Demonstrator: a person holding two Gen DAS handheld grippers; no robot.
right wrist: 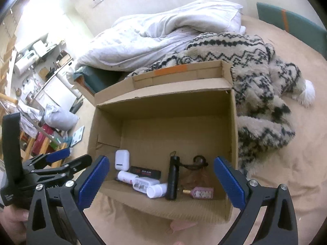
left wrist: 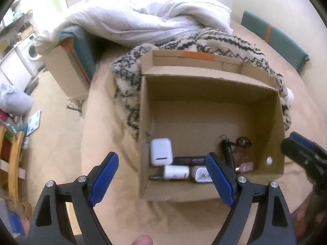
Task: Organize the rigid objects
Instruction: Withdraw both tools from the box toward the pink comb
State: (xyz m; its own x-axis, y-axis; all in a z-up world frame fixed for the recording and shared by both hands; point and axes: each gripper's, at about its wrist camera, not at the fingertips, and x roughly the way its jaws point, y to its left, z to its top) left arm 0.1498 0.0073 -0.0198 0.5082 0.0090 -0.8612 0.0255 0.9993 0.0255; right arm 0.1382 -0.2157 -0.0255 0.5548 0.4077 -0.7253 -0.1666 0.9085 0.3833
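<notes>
An open cardboard box (left wrist: pixel 212 102) (right wrist: pixel 163 110) stands on the beige bed. Along its near wall lie a white earbud case (left wrist: pixel 160 151) (right wrist: pixel 122 159), a dark flat pack (left wrist: pixel 189 160) (right wrist: pixel 145 171), white bottles (left wrist: pixel 176 172) (right wrist: pixel 156 190), a white charger (left wrist: pixel 199 174) (right wrist: pixel 142 184), a black flashlight (right wrist: pixel 172 180) (left wrist: pixel 229 155) and a pink perfume bottle (right wrist: pixel 201 193) (left wrist: pixel 244 162). My left gripper (left wrist: pixel 162 163) is open and empty above the box's near left corner. My right gripper (right wrist: pixel 161 168) is open and empty above the near wall.
A patterned fluffy blanket (right wrist: pixel 255 67) (left wrist: pixel 224 40) and a white duvet (right wrist: pixel 163 32) (left wrist: pixel 143 18) lie behind and right of the box. The bed edge drops to the floor on the left, with clutter and a washing machine (left wrist: pixel 32 50) beyond.
</notes>
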